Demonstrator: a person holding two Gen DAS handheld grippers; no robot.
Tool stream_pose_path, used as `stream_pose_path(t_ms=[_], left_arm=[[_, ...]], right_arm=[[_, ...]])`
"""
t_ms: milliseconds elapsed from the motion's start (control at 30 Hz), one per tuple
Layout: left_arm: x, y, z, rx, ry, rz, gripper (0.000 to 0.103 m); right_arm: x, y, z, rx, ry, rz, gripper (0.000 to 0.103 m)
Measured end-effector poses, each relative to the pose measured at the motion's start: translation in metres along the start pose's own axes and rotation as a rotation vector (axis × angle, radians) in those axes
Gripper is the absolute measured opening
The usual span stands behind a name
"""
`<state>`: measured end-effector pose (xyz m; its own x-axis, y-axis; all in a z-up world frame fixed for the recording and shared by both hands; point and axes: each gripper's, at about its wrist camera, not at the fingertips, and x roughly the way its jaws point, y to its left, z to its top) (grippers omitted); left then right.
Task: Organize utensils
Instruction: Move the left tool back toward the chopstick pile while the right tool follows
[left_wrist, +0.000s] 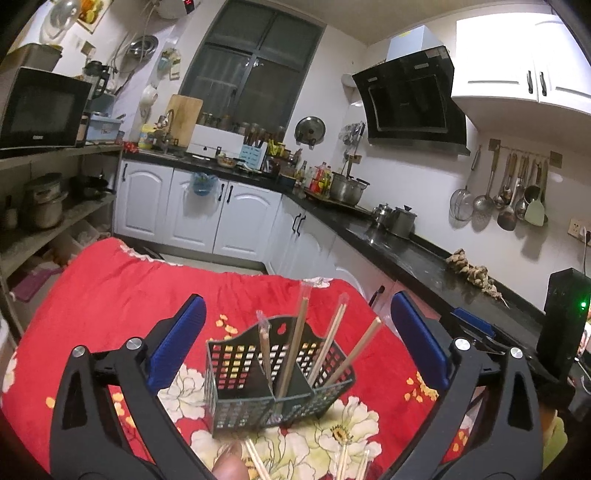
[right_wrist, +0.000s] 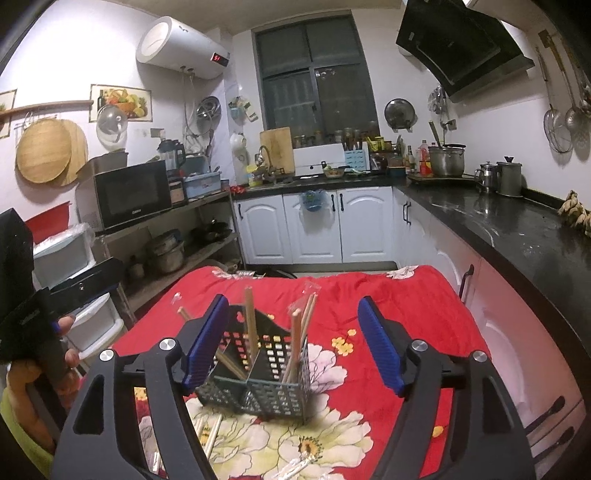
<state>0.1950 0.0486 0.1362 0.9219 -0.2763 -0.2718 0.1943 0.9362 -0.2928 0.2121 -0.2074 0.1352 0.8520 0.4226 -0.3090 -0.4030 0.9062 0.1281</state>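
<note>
While several chopsticks (left_wrist: 258, 461) lay loose on the red floral cloth (left_wrist: 110, 295) at the near edge of the table, waiting to be sorted, the person's two grippers stood released over the job. The left gripper (left_wrist: 295, 332) gaped wide with nothing pressed between its blue pads (left_wrist: 181, 339), and the right gripper (right_wrist: 293, 339) was likewise unclenched, its jaws framing the holder without touching it. Just beyond the loose sticks, the black mesh utensil holder (left_wrist: 236, 402) stood upright on the cloth, its compartments already holding a handful of wooden chopsticks (left_wrist: 295, 339), some in clear wrappers, leaning at different angles. By the look of it, the sorting was well under way but unfinished: the sticks near the holder's foot (right_wrist: 210, 435) remained to be picked up and dropped in. Farther back, the dark countertop (right_wrist: 517, 229) and white cabinets (right_wrist: 317, 225) closed off the kitchen under the window (right_wrist: 314, 77).
</note>
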Motion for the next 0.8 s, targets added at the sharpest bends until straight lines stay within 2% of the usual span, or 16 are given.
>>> stream_pose_path(t_ms=[367,800], left_arm=[[-0.009,0.016,-0.031,-0.034,0.069,0.029,0.092],[-0.020,0.040,-0.069,-0.075,0.129,0.096,0.092]], right_arm=[[-0.005,0.016,-0.023,-0.033,0.043,0.037,0.070],[0.000,0.035,-0.060,-0.073,0.121,0.068,0.070]])
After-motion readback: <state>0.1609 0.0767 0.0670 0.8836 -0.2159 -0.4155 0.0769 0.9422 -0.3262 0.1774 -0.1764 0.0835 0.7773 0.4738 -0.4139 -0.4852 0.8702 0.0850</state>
